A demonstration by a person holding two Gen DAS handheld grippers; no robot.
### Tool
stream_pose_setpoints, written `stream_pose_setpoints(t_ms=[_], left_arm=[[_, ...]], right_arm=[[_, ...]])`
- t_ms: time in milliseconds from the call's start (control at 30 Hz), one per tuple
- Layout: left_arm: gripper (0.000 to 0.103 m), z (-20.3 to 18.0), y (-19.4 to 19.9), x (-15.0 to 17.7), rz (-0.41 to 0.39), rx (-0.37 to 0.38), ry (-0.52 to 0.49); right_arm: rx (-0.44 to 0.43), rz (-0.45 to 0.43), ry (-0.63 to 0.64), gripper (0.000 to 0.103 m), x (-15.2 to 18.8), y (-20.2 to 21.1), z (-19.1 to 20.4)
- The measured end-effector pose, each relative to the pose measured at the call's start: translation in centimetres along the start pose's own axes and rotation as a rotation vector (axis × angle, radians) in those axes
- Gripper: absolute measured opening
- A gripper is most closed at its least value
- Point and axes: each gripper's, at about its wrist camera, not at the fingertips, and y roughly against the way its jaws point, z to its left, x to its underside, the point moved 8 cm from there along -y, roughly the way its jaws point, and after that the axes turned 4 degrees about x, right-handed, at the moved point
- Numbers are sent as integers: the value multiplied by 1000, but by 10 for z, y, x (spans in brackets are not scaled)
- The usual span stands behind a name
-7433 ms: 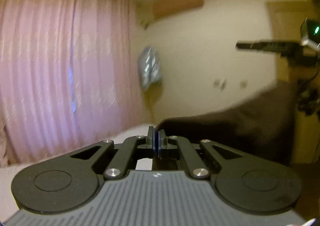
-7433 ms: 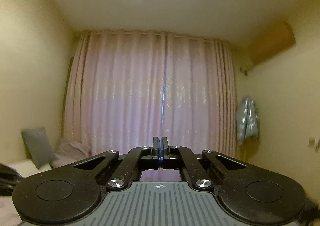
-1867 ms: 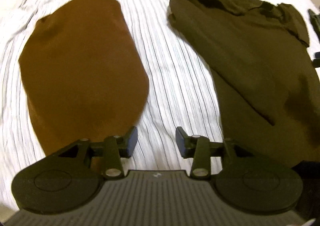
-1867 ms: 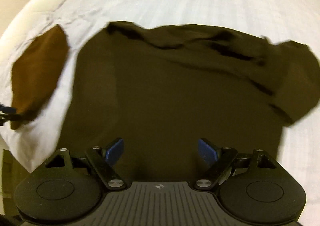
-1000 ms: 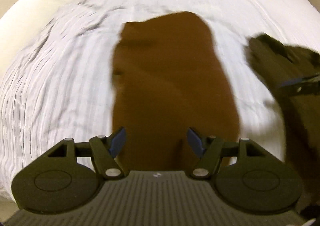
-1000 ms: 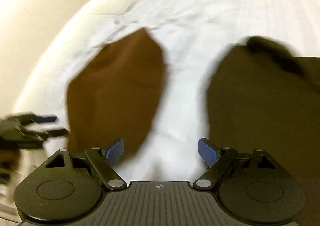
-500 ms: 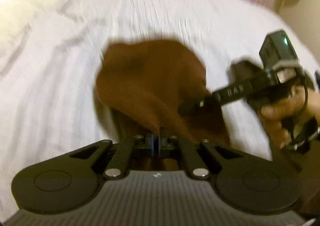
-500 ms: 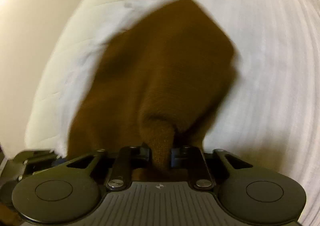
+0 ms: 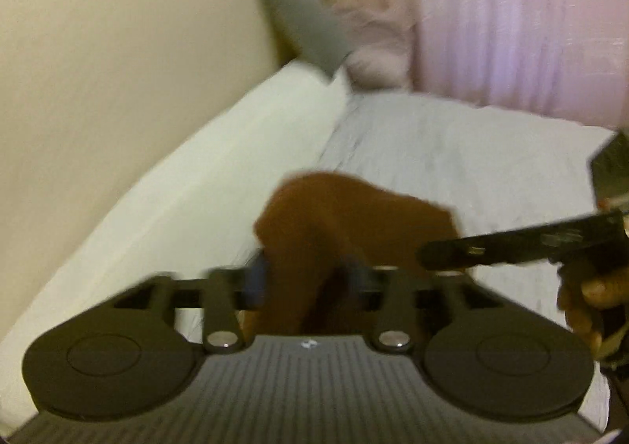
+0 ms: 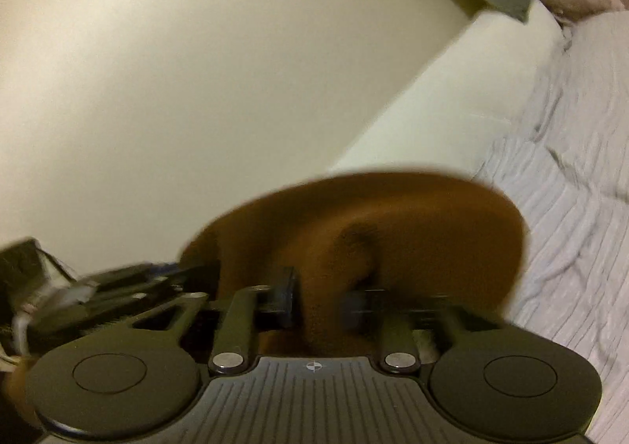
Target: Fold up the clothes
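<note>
A brown garment (image 9: 354, 216) hangs bunched above the striped white bed sheet (image 9: 471, 145). In the left wrist view my left gripper (image 9: 304, 275) has its jaws parted, with a fold of the brown cloth lying loosely between them. In the right wrist view my right gripper (image 10: 318, 300) is shut on a thick bunch of the brown garment (image 10: 393, 220). The right gripper's body (image 9: 511, 243) and the hand holding it (image 9: 589, 294) show at the right of the left wrist view. Both views are blurred by motion.
A long white pillow (image 9: 236, 169) lies along the cream wall (image 9: 118, 70). A grey cushion (image 9: 306, 23) and a pinkish one (image 9: 377, 47) lean at the head of the bed. A pink curtain (image 9: 511, 11) hangs behind. The sheet (image 10: 582, 208) spreads to the right.
Both grippers have lifted the brown garment off the sheet and tilted up toward the wall. My left jaws, pinched tight half a second ago, have parted; the right still grips.
</note>
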Motion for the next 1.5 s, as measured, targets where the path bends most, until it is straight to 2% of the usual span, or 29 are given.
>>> stream_pose_setpoints(t_ms=[67, 167, 200, 300, 400, 500, 600, 700, 767, 867, 967, 1000, 1033, 1067, 1100, 1200, 1333, 1433, 1500], left_arm=[[47, -2, -8, 16, 21, -10, 18], [50, -26, -25, 49, 74, 18, 12], [50, -37, -32, 60, 95, 33, 10], [50, -91, -47, 97, 160, 136, 4], [50, -179, -58, 124, 212, 272, -83], [56, -275, -65, 144, 249, 433, -176], [63, -363, -65, 163, 256, 552, -291], [64, -435, -73, 187, 316, 640, -328], [64, -470, -69, 203, 340, 674, -371], [64, -493, -52, 230, 370, 688, -444], [64, -508, -36, 249, 404, 698, -501], [64, -510, -32, 253, 410, 700, -525], [64, -511, -27, 258, 408, 703, -553], [64, -512, -22, 263, 400, 711, -588], [64, -514, -18, 269, 392, 719, -625], [74, -524, -3, 285, 376, 772, -729], [75, -544, 18, 290, 325, 836, -769], [75, -558, 25, 281, 281, 860, -714], [74, -560, 22, 273, 251, 833, -665]], right_arm=[[47, 19, 0, 84, 15, -6, -11], [116, 47, -1, 84, 39, -13, -28], [155, 58, -33, 84, 54, 3, -47], [307, 81, -152, 84, 102, 70, -111], [482, 60, -282, 84, 141, 160, -171], [654, 12, -396, 84, 176, 261, -217], [791, -37, -511, 84, 211, 368, -244], [853, -54, -570, 84, 242, 439, -263], [864, -12, -591, 84, 260, 456, -275], [843, 69, -597, 84, 290, 463, -288], [791, 144, -573, 83, 311, 448, -293], [764, 153, -560, 80, 312, 444, -292], [737, 160, -545, 67, 313, 440, -291], [713, 170, -552, 27, 312, 434, -290], [690, 180, -565, 6, 310, 428, -290], [608, 110, -656, 2, 294, 428, -289], [461, -45, -791, 2, 248, 439, -278], [370, -104, -806, 2, 208, 434, -266], [318, -130, -800, 2, 180, 427, -256]])
